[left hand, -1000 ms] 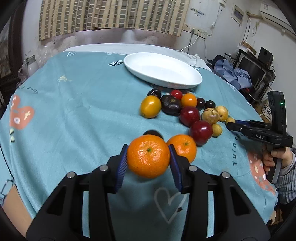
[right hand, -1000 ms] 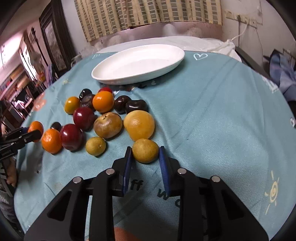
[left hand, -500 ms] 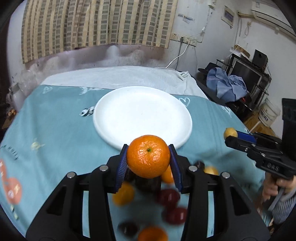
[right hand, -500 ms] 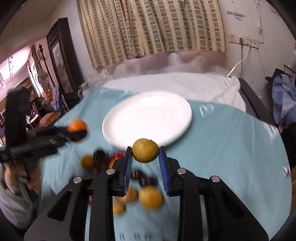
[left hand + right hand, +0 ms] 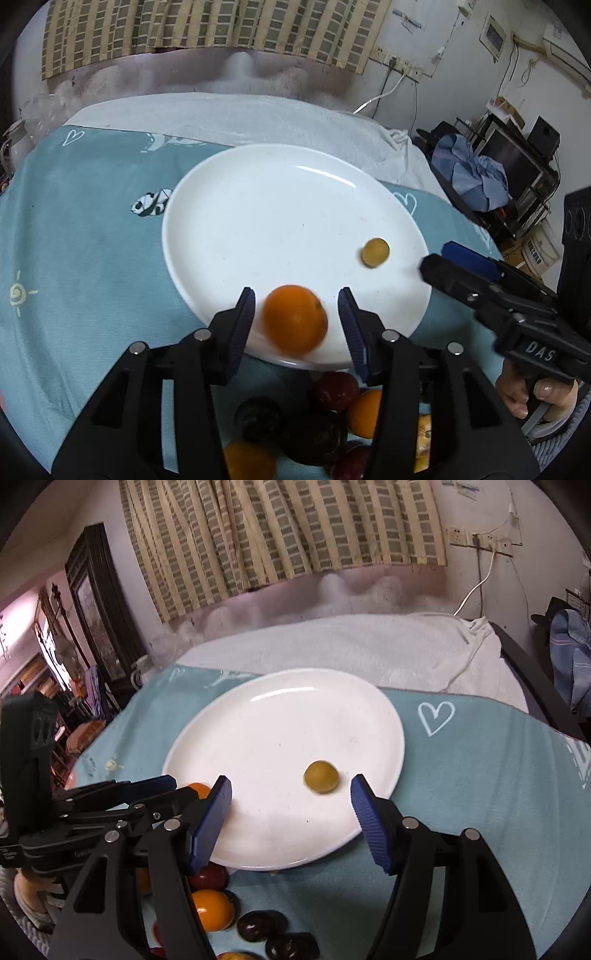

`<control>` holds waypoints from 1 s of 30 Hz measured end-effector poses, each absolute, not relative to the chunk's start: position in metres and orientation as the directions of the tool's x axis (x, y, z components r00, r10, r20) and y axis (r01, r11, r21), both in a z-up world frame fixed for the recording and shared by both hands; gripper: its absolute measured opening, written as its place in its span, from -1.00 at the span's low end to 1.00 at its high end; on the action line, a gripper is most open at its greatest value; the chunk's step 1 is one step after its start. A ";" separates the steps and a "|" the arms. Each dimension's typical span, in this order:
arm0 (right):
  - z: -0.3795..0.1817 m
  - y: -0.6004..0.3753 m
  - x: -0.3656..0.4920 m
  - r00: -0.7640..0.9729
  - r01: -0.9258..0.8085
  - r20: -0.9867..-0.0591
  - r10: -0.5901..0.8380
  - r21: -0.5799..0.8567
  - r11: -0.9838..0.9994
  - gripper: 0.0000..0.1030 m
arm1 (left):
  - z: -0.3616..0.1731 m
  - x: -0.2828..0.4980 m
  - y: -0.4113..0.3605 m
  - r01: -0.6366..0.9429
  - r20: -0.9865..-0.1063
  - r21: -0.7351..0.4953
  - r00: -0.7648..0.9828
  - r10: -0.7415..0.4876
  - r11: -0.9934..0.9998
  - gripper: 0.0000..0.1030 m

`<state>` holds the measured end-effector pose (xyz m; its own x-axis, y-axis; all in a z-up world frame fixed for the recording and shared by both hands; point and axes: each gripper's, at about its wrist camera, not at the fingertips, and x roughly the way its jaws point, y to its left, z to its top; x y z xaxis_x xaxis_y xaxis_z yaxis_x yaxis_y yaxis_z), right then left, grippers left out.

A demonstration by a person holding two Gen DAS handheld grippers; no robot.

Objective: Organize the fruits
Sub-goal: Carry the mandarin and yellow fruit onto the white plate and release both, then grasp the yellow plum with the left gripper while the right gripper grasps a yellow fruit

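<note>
your left gripper (image 5: 295,321) hangs over the near rim of the white plate (image 5: 258,206), and the teal cloth (image 5: 81,236) to the left of the plate lies open right out to its edge. the plate's far half is bare, with the white towel (image 5: 258,114) beyond its far rim. your left jaws have just been opening: the orange (image 5: 294,319) that sat clamped between them a second ago now shows blurred in the gap, clear of both pads, over the plate's near rim. on the right, your right gripper (image 5: 291,797) reaches over the plate's near-right rim, and its jaws have just been opening too; they stand wide apart with nothing held. the small yellow-green fruit (image 5: 321,776) they carried half a second ago now sits on the plate, right of its middle. just below the plate's near rim the remaining fruits (image 5: 332,417), dark red, dark purple and orange, cluster on the cloth.
</note>
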<state>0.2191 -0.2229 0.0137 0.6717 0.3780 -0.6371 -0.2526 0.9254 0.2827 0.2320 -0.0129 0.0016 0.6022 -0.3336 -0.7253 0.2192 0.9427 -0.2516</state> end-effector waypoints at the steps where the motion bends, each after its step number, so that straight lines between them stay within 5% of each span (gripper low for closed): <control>1: 0.025 -0.228 0.211 0.685 -0.258 -0.611 0.398 0.307 0.916 0.31 | 0.009 0.227 -0.007 0.213 -0.710 -0.262 0.618 -0.338 0.941 -0.01; 4: 0.059 -0.239 0.183 0.731 -0.280 -0.533 0.427 0.336 0.899 0.31 | 0.032 0.207 0.010 0.190 -0.662 -0.271 0.674 -0.326 0.943 0.30; 10: 0.071 -0.253 0.119 0.769 -0.278 -0.468 0.435 0.367 0.888 0.35 | 0.033 0.141 0.045 0.107 -0.622 -0.208 0.752 -0.217 0.972 0.46; 18: 0.012 -0.263 0.098 0.725 -0.200 -0.560 0.402 0.387 0.900 0.35 | -0.018 0.107 0.050 0.062 -0.691 -0.083 0.715 -0.102 0.995 0.47; 30: 0.009 -0.267 0.104 0.705 -0.178 -0.576 0.415 0.422 0.889 0.35 | -0.030 0.110 0.007 0.176 -0.704 0.081 0.706 -0.068 0.981 0.69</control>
<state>0.1039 -0.2672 0.0089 0.7045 0.4145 -0.5760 -0.1785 0.8891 0.4215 0.1101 0.0073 -0.0303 0.7065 -0.0684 -0.7044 0.1762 0.9810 0.0814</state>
